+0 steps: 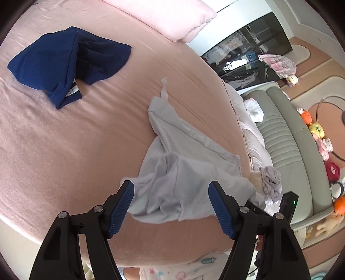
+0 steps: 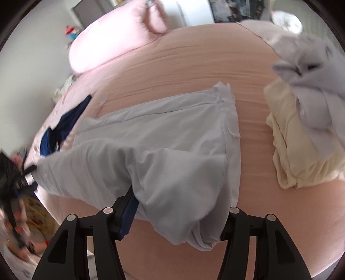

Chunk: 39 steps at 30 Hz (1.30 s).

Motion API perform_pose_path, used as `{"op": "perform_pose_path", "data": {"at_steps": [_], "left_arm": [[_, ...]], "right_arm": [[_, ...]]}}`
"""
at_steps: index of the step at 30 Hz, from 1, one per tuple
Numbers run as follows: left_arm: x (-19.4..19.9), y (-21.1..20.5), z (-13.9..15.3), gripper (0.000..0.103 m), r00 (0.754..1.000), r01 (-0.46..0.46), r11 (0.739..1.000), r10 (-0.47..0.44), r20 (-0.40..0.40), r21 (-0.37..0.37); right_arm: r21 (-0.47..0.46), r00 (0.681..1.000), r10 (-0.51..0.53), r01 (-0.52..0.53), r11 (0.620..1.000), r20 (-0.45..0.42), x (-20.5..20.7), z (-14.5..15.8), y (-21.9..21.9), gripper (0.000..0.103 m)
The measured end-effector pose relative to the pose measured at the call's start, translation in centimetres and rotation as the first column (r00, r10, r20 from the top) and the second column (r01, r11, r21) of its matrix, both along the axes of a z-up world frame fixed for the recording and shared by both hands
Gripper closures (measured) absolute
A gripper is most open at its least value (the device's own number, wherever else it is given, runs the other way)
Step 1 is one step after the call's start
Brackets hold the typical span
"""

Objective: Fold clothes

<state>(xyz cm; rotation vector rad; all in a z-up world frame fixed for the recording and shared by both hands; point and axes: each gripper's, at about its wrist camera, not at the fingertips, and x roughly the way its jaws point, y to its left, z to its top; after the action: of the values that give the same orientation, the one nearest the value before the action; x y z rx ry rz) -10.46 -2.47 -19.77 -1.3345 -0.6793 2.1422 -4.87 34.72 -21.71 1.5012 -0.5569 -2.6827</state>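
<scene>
A pale grey-blue garment (image 1: 183, 172) of thin, soft knit lies crumpled on the pink bed sheet (image 1: 64, 150), near the sheet's rounded front edge; its far end narrows to a twisted point with a small loose strip, and its near hem is raw and slightly frayed.

The left gripper (image 1: 171, 206) hangs over the near hem with its two ribbed blue pads (image 1: 121, 206) spread wide; cloth lies between and beneath them, but neither pad presses on it.

In the right wrist view the right gripper (image 2: 179, 217) has the same garment (image 2: 151, 140) bunched between its fingers — a fold drapes over the right finger and hides it, while the left blue pad (image 2: 129, 213) shows just beside the cloth; the jaws stand apart, and whether the hidden pad bears on the fabric I cannot tell.

A navy garment (image 1: 64, 64), thicker and loosely heaped, lies well apart toward the far left of the sheet; a broad smooth stretch of bare sheet separates the two. A folded cream cloth (image 2: 301, 146) sits to the right near the bed's edge, with a crumpled lilac-grey piece (image 2: 312, 81) on top of it; a pink pillow (image 1: 172, 17) lies at the head — the middle of the bed is open.
</scene>
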Motion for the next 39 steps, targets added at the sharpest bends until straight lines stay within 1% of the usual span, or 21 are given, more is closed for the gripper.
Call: {"op": "perform_pose_path", "data": {"at_steps": [2, 6, 9, 10, 11, 14, 16, 20, 22, 23, 26, 29, 32, 35, 39], "left_arm": [[0.3, 0.3, 0.0, 0.032, 1.000, 0.016, 1.000, -0.016, -0.024, -0.021], [0.8, 1.8, 0.0, 0.032, 0.995, 0.040, 0.995, -0.049, -0.091, -0.097], [0.9, 2.6, -0.3, 0.033, 0.991, -0.005, 0.988, -0.016, -0.135, -0.153], [1.0, 2.8, -0.4, 0.041, 0.990, -0.016, 0.987, -0.007, -0.142, -0.163], [1.0, 3.0, -0.5, 0.053, 0.990, -0.024, 0.985, -0.001, -0.144, -0.172], [0.9, 3.3, -0.6, 0.057, 0.990, -0.026, 0.978, -0.003, -0.140, -0.205], [0.9, 3.4, -0.6, 0.057, 0.990, -0.026, 0.976, -0.004, -0.140, -0.217], [0.3, 3.1, -0.5, 0.060, 0.994, -0.036, 0.978, 0.013, -0.111, -0.206], [-0.1, 3.1, -0.3, 0.061, 0.993, -0.043, 0.974, 0.017, -0.115, -0.222], [-0.3, 3.2, -0.1, 0.061, 0.993, -0.046, 0.971, 0.017, -0.121, -0.235], [-0.8, 3.9, 0.4, 0.061, 0.990, -0.046, 0.957, 0.004, -0.143, -0.288], [-1.5, 4.5, 0.3, 0.061, 0.991, -0.039, 0.946, -0.005, -0.134, -0.322], [-2.1, 4.7, 0.4, 0.061, 0.990, -0.037, 0.945, -0.009, -0.138, -0.326], [-2.6, 5.0, 0.2, 0.061, 0.988, -0.035, 0.937, -0.020, -0.156, -0.347], [-2.8, 5.7, -0.7, 0.061, 0.984, -0.021, 0.912, -0.054, -0.170, -0.409]], "right_arm": [[-0.026, 1.000, -0.017, 0.017, 1.000, 0.003, 0.0, -0.2, 0.3, 0.043], [-0.010, 1.000, -0.016, 0.016, 1.000, -0.001, 0.1, 0.0, 0.0, 0.043], [0.004, 1.000, -0.014, 0.014, 1.000, -0.011, 0.3, 0.2, -0.2, 0.043], [0.000, 1.000, -0.018, 0.018, 1.000, -0.016, 0.5, 0.2, -0.2, 0.043], [-0.003, 1.000, -0.022, 0.022, 1.000, -0.022, 0.6, 0.2, -0.1, 0.043], [-0.009, 0.999, -0.032, 0.031, 0.999, -0.037, 1.1, 0.2, -0.1, 0.043], [0.003, 0.998, -0.027, 0.027, 1.000, -0.054, 1.5, 0.3, -0.3, 0.043], [0.036, 0.995, -0.029, 0.033, 0.999, -0.100, 2.0, 0.1, -0.6, 0.044], [0.063, 0.992, -0.035, 0.043, 0.997, -0.118, 2.1, 0.2, -0.8, 0.050], [0.081, 0.992, -0.037, 0.047, 0.996, -0.121, 2.0, 0.4, -0.9, 0.056], [0.105, 0.990, -0.062, 0.075, 0.992, -0.124, 1.6, 0.9, -1.0, 0.056], [0.109, 0.990, -0.082, 0.094, 0.990, -0.111, 1.0, 1.1, -0.7, 0.056], [0.078, 0.989, -0.117, 0.123, 0.989, -0.087, 0.3, 0.9, 0.2, 0.056], [0.059, 0.985, -0.164, 0.167, 0.984, -0.054, -0.1, 0.5, 1.0, 0.056], [0.136, 0.983, -0.178, 0.182, 0.974, -0.039, -0.6, -0.7, 0.9, 0.056]]}}
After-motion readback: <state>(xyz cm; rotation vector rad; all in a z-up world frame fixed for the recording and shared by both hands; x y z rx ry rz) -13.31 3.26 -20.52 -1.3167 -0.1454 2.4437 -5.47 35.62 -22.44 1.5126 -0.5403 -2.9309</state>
